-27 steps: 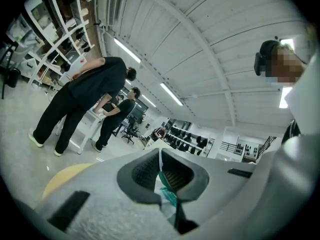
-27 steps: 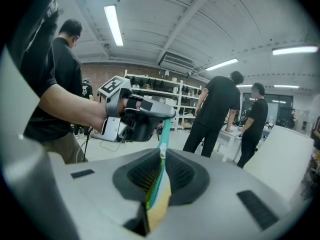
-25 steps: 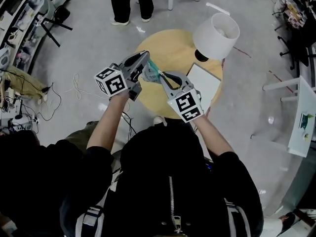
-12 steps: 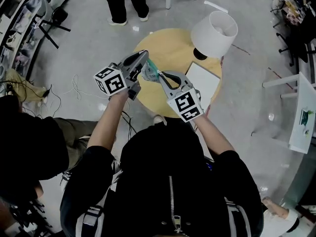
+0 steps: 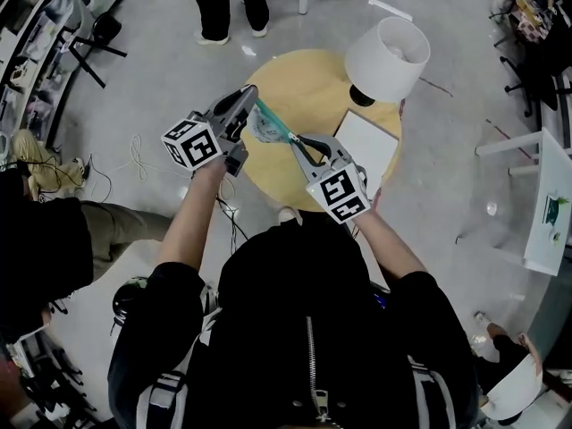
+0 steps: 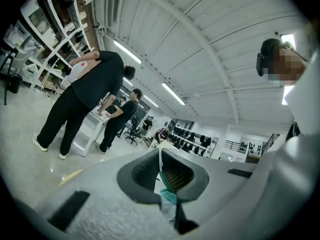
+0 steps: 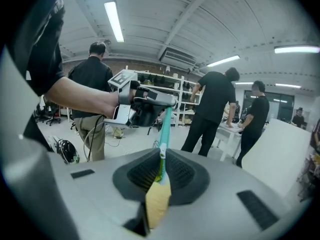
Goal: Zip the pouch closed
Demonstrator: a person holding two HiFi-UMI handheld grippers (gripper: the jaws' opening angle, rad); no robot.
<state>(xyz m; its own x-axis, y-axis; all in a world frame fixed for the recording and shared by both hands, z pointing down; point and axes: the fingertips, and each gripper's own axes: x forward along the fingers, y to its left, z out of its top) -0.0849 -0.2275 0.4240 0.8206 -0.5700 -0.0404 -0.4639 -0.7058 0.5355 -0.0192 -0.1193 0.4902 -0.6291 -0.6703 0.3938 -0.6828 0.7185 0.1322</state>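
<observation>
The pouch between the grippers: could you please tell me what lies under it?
The round wooden table, in the head view. The pouch covers the patch directly beneath it.

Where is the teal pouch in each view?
Head view: teal pouch stretched between left claw and right claw, upper centre.
Left gripper view: pouch bottom centre, pinched between the jaws.
Right gripper view: centre, a strip rising to the left claw.
Landmark: the left claw, in head and right gripper views.

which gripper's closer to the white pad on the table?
Right. In the head view the right gripper sits by the left edge of the white pad; the left gripper is farther left, beyond the pouch.
</observation>
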